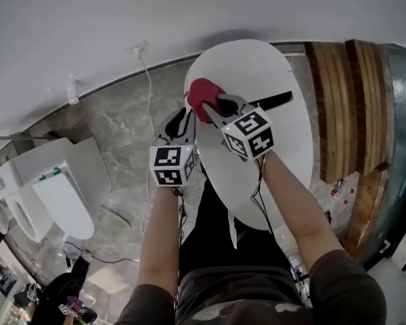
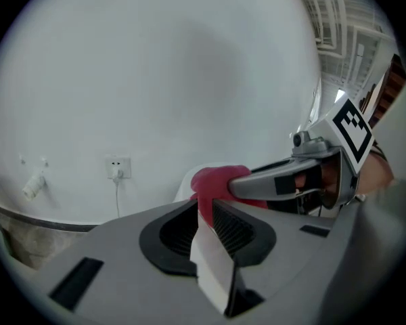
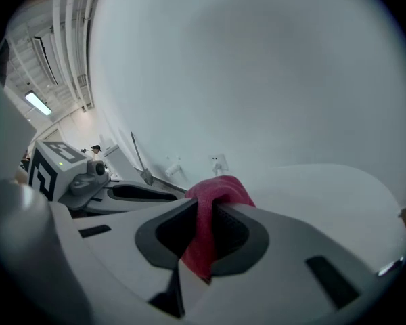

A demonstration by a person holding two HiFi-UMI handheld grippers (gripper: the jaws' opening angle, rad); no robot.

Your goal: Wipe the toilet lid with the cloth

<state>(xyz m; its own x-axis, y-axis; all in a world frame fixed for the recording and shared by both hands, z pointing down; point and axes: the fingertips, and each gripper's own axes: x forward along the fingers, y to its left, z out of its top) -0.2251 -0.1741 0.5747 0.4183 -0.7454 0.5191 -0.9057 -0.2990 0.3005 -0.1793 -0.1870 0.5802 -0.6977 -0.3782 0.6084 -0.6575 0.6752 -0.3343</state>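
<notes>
Far left in the head view there's a second toilet (image 1: pixel 62 198) w/ its lid down, standing on the grey marble floor (image 1: pixel 122 134). Above it on the white wall you've got a small valve (image 1: pixel 72 91), then a wall socket (image 1: pixel 139 48) w/ a cable (image 1: pixel 148 87) hanging from it.

Next is your left tongs (image 1: pixel 187 115), marker cube (image 1: pixel 172 166) facing up. They sit right at the left edge of the toilet lid (image 1: pixel 264 66), tips just beside the cloth (image 1: pixel 203 97). In the left gripper view the jaws are nearly together, only a narrow slot between them, and some red from the cloth shows in that slot at the tips. Can't tell tbh whether the pads actually pinch it or it's just sitting behind them.

The cloth itself is red, bunched into a lump over the upper left part of the lid. Can't tell if it's touching the lid surface.

Your right tongs (image 1: pixel 214 108) come in from the right, cube (image 1: pixel 249 135) tilted, and they're clamped on the cloth. The right gripper view shows it squeezed between both pads, a fold bulging out past the tips and a bit hanging down through the gap. The lid is closed, plain white oval, stretching off to the right under your right forearm.

Far right there's a stack of wooden slats (image 1: pixel 342 93) along the wall.
</notes>
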